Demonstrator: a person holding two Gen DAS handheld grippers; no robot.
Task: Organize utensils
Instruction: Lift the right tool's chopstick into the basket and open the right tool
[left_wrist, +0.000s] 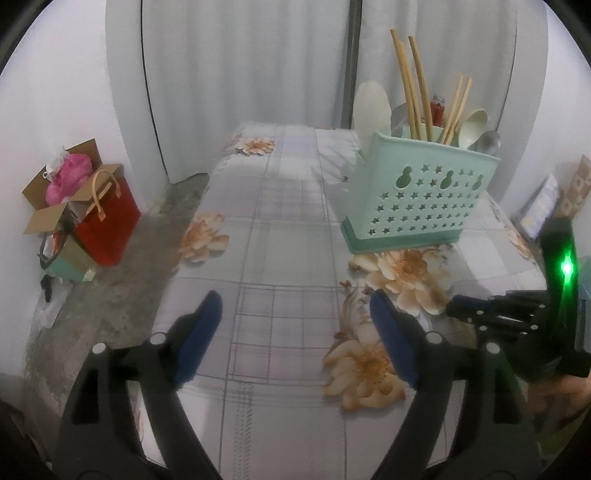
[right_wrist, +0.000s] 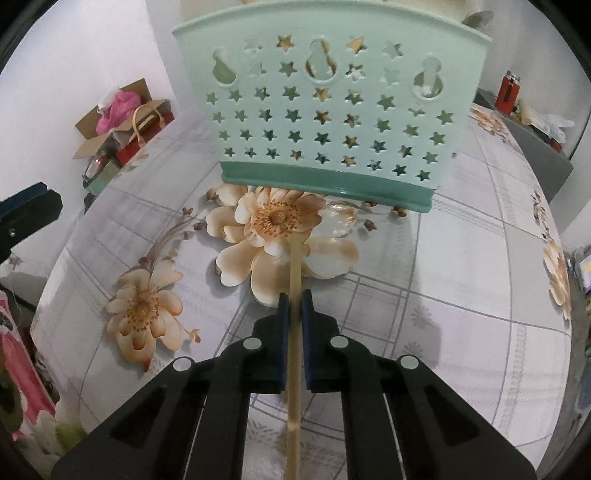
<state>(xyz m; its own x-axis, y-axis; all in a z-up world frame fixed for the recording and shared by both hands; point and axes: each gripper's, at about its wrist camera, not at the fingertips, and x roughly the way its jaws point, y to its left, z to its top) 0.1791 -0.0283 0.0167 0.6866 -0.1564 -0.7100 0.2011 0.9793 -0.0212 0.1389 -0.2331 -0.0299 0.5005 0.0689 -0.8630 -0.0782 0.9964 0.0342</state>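
Right gripper (right_wrist: 294, 302), black plastic arms with dark blue pads, is clenched on a thin pale bamboo chopstick (right_wrist: 294, 332). The stick runs straight along the gap between the pads, its far tip poking out past the fingertips over an orange printed flower, the near end running back under the camera. Whether the tip touches the cloth, cannot tell.

Just beyond that tip stands the mint-green plastic utensil caddy (right_wrist: 328, 110), upright on a darker teal base, front wall punched with star holes and three gourd-shaped cutouts. It is apart from the gripper, not touching.

Left gripper (left_wrist: 295, 314), same black and blue build, stands released, pads wide apart, nothing between them, only cloth below. From this side the caddy (left_wrist: 417, 199) sits ahead and to the right, well apart from the left gripper. Inside it, upright: several long bamboo chopsticks (left_wrist: 413, 85), a cream plastic rice paddle (left_wrist: 371, 110), a pale green plastic spoon (left_wrist: 472, 125), and a metal spoon (left_wrist: 489, 142) at the right end.

The table (left_wrist: 288, 229) wears a glossy vinyl cloth, grey-lilac plaid with peach flowers. The right gripper's body, with a green light, shows at the left view's right edge.

On the concrete floor to the left: a red paper bag (left_wrist: 110, 225) with tan handles and an open cardboard box (left_wrist: 55, 199) with something pink inside. White curtain (left_wrist: 240, 55) behind.
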